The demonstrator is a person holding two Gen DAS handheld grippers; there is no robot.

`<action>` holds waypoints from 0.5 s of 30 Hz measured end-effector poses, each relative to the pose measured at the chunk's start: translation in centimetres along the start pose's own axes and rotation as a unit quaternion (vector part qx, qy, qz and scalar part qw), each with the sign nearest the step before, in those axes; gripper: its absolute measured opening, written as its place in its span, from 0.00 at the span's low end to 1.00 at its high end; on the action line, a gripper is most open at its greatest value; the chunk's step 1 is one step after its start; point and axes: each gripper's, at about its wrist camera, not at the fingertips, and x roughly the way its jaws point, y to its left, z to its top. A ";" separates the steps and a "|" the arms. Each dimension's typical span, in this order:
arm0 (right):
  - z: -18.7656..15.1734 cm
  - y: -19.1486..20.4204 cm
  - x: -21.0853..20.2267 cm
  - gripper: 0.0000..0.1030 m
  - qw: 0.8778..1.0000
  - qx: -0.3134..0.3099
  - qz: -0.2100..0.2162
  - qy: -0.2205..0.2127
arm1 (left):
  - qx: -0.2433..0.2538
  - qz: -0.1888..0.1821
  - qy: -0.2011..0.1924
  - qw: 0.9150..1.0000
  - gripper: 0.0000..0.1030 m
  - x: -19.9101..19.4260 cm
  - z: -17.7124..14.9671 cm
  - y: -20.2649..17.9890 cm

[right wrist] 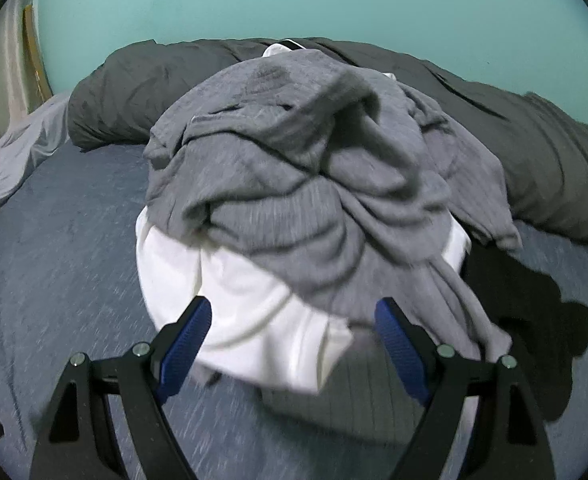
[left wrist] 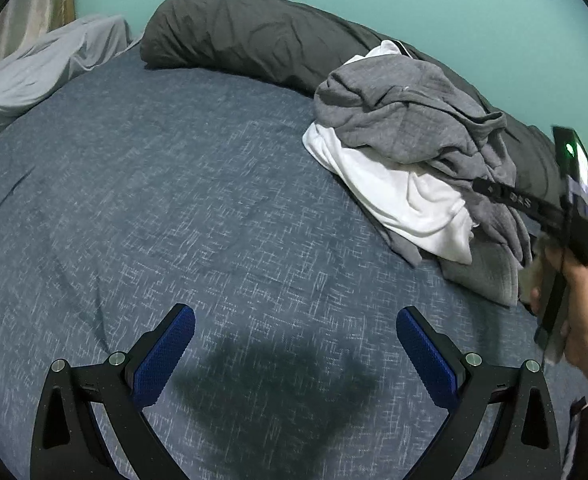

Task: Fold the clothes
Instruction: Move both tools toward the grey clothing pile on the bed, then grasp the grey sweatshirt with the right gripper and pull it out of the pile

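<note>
Our right gripper (right wrist: 292, 334) hangs wide open at the near edge of the crumpled grey garment (right wrist: 294, 168) heaped over the white garment (right wrist: 254, 320) on the bed (left wrist: 174, 200). Our left gripper (left wrist: 296, 354) is open over bare sheet. We should pinch one layer only, grey, at an edge.

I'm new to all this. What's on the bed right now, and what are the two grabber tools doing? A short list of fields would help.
surface: bed with blue-grey sheet
clothes pile: grey knit garment lying on top of a white garment, both unfolded
behind pile: dark grey duvet along the teal wall
left gripper: open, over bare sheet, holding nothing
right gripper: open, at the near edge of the pile, fingers either side of the white garment
folding: not yet started
</note>
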 end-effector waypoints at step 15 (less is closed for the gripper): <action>3.0 1.8 1.7 0.02 0.999 -0.026 0.027 -0.019 | 0.012 -0.008 -0.002 1.000 1.00 -0.2 -0.8 0.3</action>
